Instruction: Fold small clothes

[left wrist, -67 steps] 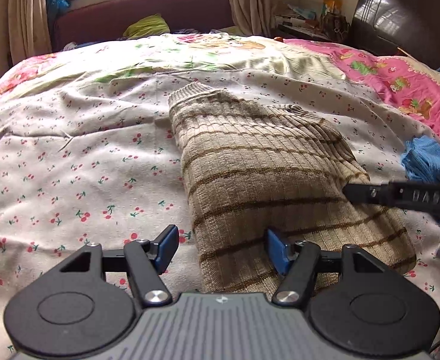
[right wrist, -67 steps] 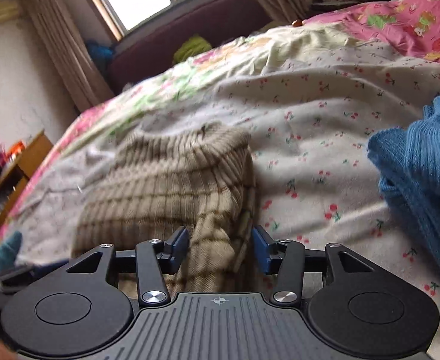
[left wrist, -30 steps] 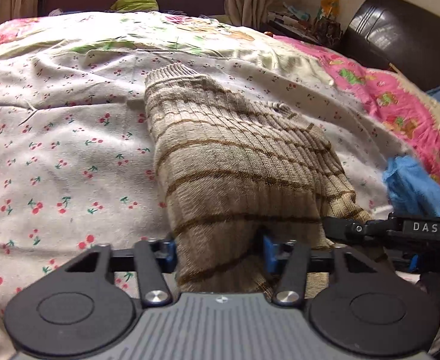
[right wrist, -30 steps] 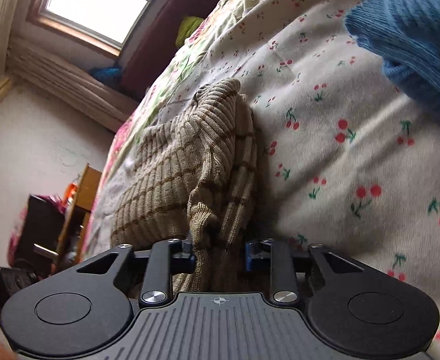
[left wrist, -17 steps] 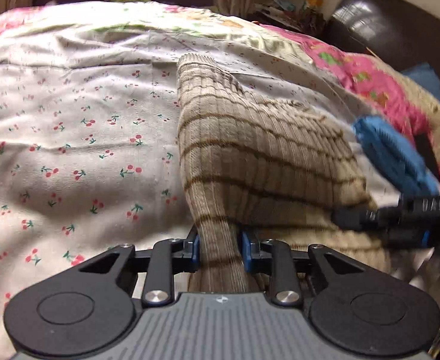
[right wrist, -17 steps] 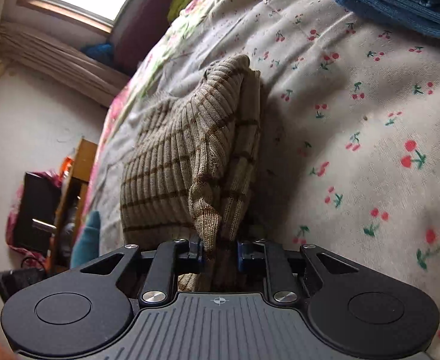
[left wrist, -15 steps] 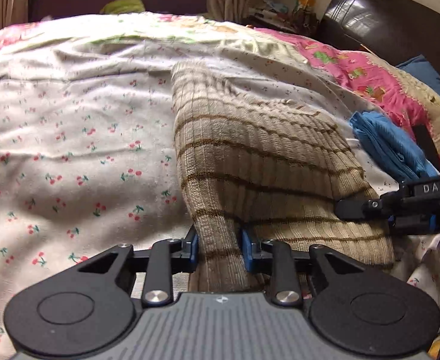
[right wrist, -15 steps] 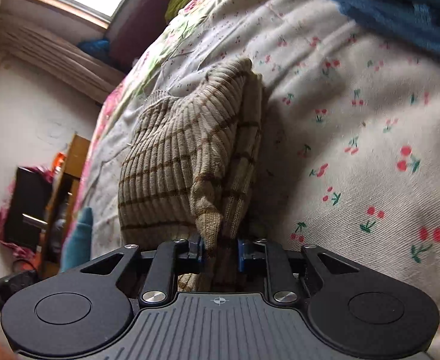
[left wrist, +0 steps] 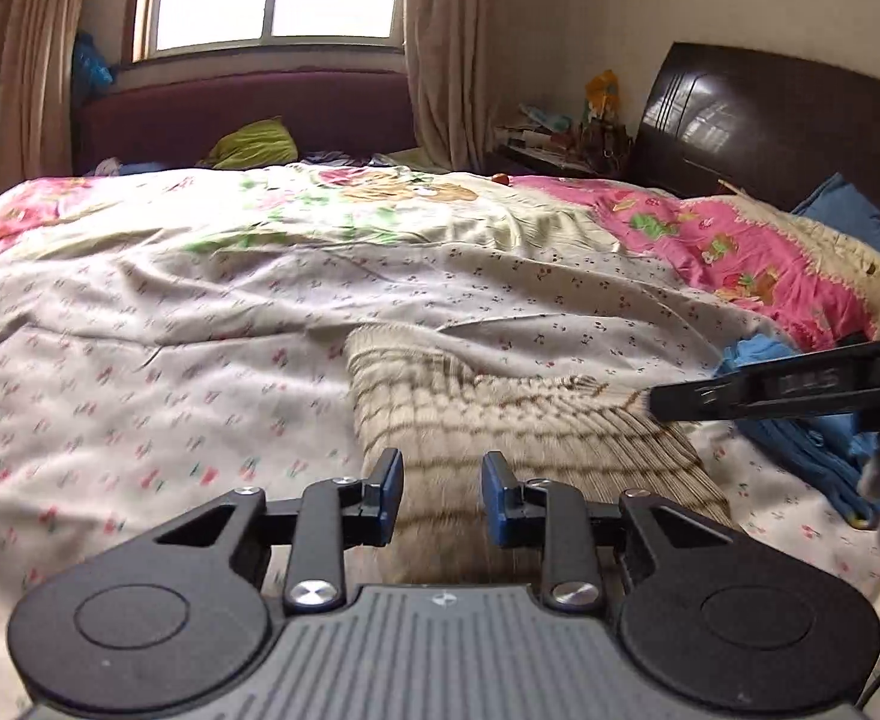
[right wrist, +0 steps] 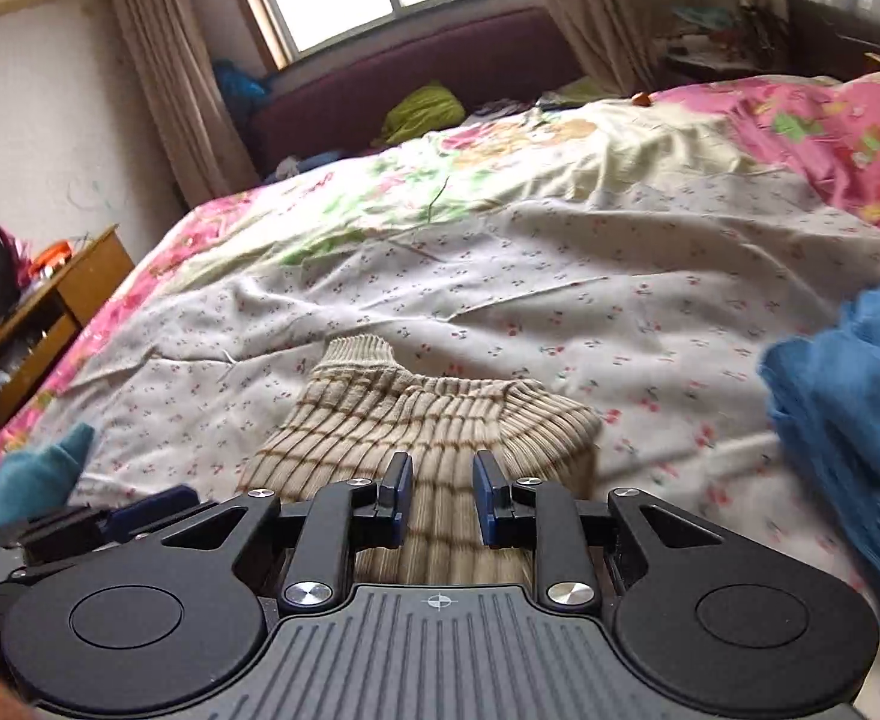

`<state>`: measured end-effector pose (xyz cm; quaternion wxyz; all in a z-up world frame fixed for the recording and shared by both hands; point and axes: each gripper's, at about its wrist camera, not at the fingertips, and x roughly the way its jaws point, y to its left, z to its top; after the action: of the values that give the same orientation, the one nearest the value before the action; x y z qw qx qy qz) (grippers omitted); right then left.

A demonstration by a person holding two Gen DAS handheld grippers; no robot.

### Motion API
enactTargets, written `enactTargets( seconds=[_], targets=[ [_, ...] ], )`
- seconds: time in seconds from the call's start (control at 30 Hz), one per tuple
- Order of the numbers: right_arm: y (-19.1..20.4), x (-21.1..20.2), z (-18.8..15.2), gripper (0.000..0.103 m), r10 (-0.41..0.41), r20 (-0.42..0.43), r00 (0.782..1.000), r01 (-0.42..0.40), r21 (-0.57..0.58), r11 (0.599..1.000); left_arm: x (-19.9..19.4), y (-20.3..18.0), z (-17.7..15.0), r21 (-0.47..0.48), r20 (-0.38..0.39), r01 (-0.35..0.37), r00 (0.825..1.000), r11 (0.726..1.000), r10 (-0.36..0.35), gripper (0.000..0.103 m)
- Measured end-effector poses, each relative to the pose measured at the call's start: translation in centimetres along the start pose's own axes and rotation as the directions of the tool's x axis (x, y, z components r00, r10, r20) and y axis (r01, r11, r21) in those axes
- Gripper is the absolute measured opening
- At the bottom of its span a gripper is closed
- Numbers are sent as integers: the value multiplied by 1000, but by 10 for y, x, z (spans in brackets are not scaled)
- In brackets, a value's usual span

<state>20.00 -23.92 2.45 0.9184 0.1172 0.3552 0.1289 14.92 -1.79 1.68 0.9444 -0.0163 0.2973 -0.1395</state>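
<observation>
A beige ribbed sweater with brown stripes lies on the cherry-print sheet, collar end away from me. Its near edge is lifted off the bed. My left gripper is shut on that edge at the left side, the knit bunched between its blue pads. My right gripper pinches the same edge further right. One black finger of the right gripper crosses the left wrist view. The sweater's near hem is hidden behind the gripper bodies.
A blue knitted garment lies in a heap right of the sweater, and a teal cloth lies at the left. A pink quilt, a dark headboard, a maroon sofa and a wooden desk surround the bed.
Both grippers have risen with the sweater's near edge pinched in them, lifting it off the sheet. The right wrist view rolled back to level. The window has come into view.
</observation>
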Motion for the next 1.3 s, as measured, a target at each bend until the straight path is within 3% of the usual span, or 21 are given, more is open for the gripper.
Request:
enactTargets(
  seconds=[0.1, 0.13, 0.2, 0.43, 0.57, 0.8, 0.93, 1.07, 1.2, 1.3],
  targets=[
    [-3, 38, 3, 22, -15, -36, 999, 15, -23, 1000, 27, 0, 5, -20, -16, 0, 1000, 1000, 0, 39],
    [-6, 46, 2, 11, -40, -44, 998, 38, -41, 998, 34, 1, 5, -23, -22, -6, 1000, 1000, 5, 39],
    [-17, 60, -3, 11, -111, -69, 991, 108, -46, 993, 49, 1, 3, -27, -42, -8, 999, 1000, 7, 39],
    [-49, 69, -11, 11, -112, -69, 991, 116, 69, 991, 81, 1, -2, -26, -74, -1, 997, 1000, 0, 43],
    [-31, 62, -3, 13, -152, -76, 985, 154, 20, 988, 61, 9, 0, -71, -56, 6, 998, 997, -10, 44],
    [-2, 43, 16, 20, -125, -19, 992, 124, -57, 991, 23, 7, -6, -51, -31, 19, 999, 999, -20, 44],
    [13, 58, 18, 19, -109, -51, 993, 103, -109, 989, 13, 5, -16, -30, -40, 19, 999, 999, -20, 44],
    [1, 85, 10, 14, -212, -118, 970, 198, -118, 973, 17, 7, -27, -10, -76, 13, 997, 1000, -14, 47],
    [-8, 87, 10, 13, -206, -131, 970, 197, -77, 977, 14, 16, -25, -75, -91, 26, 995, 997, -33, 50],
    [3, 72, 13, 18, -215, -89, 973, 206, -96, 974, 1, 16, -28, -73, -79, 18, 997, 997, -24, 50]
  ],
)
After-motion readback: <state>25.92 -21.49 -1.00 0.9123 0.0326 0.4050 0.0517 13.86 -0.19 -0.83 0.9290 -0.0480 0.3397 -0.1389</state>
